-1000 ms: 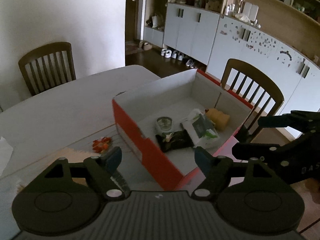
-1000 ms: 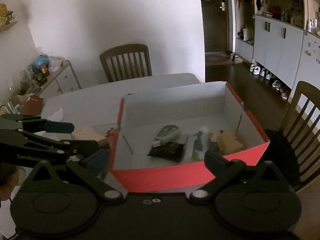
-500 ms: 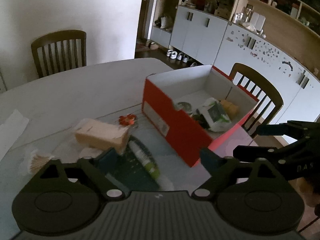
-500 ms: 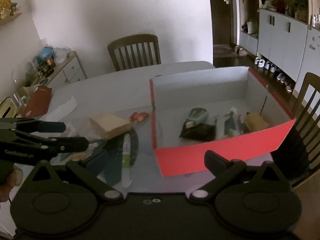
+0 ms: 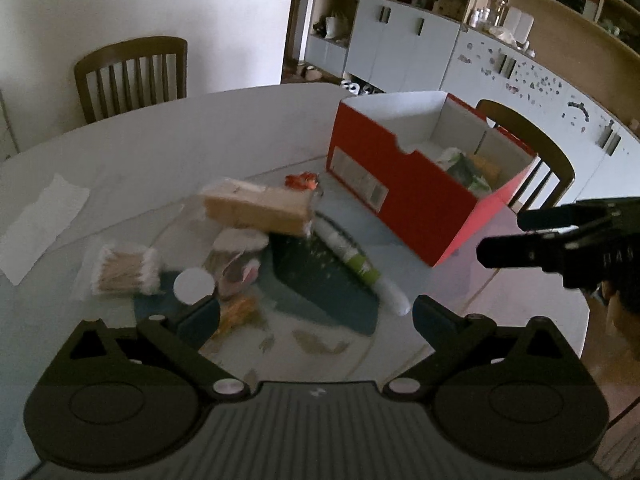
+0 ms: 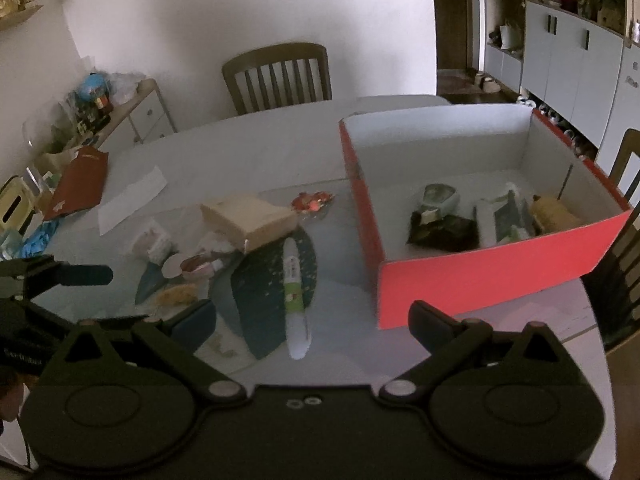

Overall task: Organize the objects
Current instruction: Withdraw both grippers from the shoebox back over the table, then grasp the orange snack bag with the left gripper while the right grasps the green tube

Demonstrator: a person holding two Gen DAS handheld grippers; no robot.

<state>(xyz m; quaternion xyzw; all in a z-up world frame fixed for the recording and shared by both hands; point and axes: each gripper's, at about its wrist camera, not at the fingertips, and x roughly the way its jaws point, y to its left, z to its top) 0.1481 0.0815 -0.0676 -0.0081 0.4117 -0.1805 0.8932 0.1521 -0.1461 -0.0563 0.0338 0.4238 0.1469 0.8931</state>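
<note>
A red box point(image 5: 404, 196) point(image 6: 492, 276) with white inside stands on the table and holds a few packets and a small jar. Left of it lies a loose pile: a tan box point(image 5: 260, 208) point(image 6: 250, 220), a white and green tube point(image 5: 360, 268) point(image 6: 294, 292) on a dark green pouch point(image 5: 320, 280) point(image 6: 260, 300), a cotton swab pack point(image 5: 124, 272), a red wrapper point(image 5: 302, 180) point(image 6: 312, 202). My left gripper point(image 5: 316, 316) is open and empty above the pile. My right gripper point(image 6: 312, 320) is open and empty over the tube's near end.
The round white table point(image 5: 160, 136) has a white paper strip point(image 5: 44, 216) at its left. Wooden chairs point(image 5: 132, 76) point(image 5: 532, 156) stand at the far side and behind the box. A cluttered sideboard point(image 6: 80, 120) stands far left; cabinets point(image 5: 420, 48) line the right wall.
Both grippers have moved left from the red box to over the loose pile. Both stay open and empty.
</note>
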